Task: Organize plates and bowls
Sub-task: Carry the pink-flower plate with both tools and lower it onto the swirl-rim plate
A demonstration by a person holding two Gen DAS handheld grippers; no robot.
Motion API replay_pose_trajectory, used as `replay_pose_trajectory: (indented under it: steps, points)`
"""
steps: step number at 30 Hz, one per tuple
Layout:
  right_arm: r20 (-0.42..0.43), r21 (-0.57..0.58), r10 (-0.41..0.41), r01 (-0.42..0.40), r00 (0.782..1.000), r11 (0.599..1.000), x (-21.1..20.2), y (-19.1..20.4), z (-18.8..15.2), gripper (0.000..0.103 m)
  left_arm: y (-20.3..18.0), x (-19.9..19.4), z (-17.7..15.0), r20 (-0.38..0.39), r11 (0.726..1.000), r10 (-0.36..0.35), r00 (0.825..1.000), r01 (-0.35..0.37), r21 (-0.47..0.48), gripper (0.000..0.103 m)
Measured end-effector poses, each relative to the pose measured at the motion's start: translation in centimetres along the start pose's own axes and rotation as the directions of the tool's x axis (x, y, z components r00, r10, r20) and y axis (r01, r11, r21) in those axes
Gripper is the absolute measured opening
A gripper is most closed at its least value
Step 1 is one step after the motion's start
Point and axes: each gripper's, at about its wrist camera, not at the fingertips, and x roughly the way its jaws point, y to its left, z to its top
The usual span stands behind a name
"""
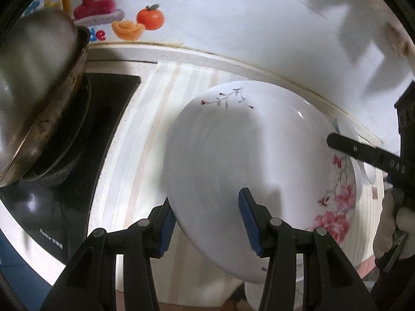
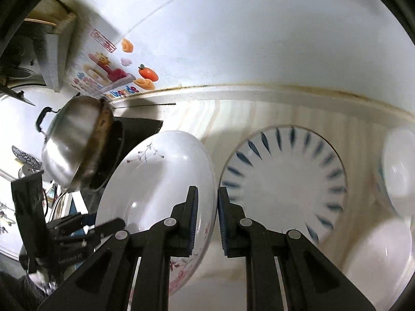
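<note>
Held above the counter [image 1: 160,83] and tilted: a white plate [image 1: 233,155] with pink flowers on its rim and a thin grey twig on the opposite side. Astride its near rim, the left gripper [image 1: 206,197], with jaws wide apart, one blue pad [image 1: 166,230] against the outside of the rim, the other over the inner face; not pressed together on it. At the opposite rim, the right gripper [image 2: 208,189], with jaws almost together and the plate's edge pinched between the pads, as far as visible in the right view. Just to the right of the plate in that view, flat on the counter, a blue plate [image 2: 285,189] with dark blue strokes around its rim. Further right, two white bowls [image 2: 399,165], partly cut by the edge of the view. To the left of the plate, a black stove [image 1: 103,119] with a steel pot [image 1: 39,77] on it, the pot's rim stained brown. Behind all, a white wall [image 1: 259,13] with colourful stickers.
</note>
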Motion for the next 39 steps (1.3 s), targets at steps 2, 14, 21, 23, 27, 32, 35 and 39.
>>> replay_pose_trajectory:
  steps: [2,14,21,23,27,32,35,39]
  points:
    - [0.012,0.018,0.002,-0.002,1.000,1.000,-1.7,-0.4,-1.5,0.017,-1.1,-0.8,-0.7,0.002,1.000,-0.008,1.000,0.008,0.025,0.044]
    - [0.052,0.118,-0.029,0.022,0.998,0.993,-9.1,-3.0,-12.4,0.017,-6.2,-1.3,-5.1,-0.060,0.992,-0.042,0.997,0.049,0.118,0.044]
    - [-0.004,0.234,-0.025,0.025,1.000,0.972,-8.8,-6.3,-18.7,0.017,-8.4,2.2,-7.6,-0.142,0.982,-0.020,0.990,0.046,0.184,0.044]
    - [-0.023,0.260,-0.030,0.035,0.999,0.965,-8.4,-7.2,-20.1,0.017,-8.9,2.8,-8.3,-0.162,0.979,-0.012,0.987,0.045,0.200,0.044]
    - [-0.044,0.293,-0.033,0.044,0.999,0.955,-8.1,-8.6,-21.6,0.017,-9.7,4.1,-8.9,-0.195,0.973,0.009,0.981,0.036,0.227,0.044]
    - [-0.063,0.313,-0.033,0.052,0.997,0.948,-7.6,-9.8,-22.4,0.017,-9.6,5.8,-9.5,-0.245,0.972,0.044,0.969,0.016,0.236,0.044]
    - [-0.079,0.307,-0.032,0.055,0.996,0.950,-7.2,-10.1,-22.4,0.017,-9.6,6.2,-9.7,-0.251,0.969,0.064,0.966,0.000,0.246,0.044]
    - [-0.096,0.301,-0.030,0.058,0.995,0.952,-6.5,-10.3,-22.3,0.017,-9.9,6.4,-9.8,-0.253,0.965,0.087,0.964,-0.018,0.261,0.044]
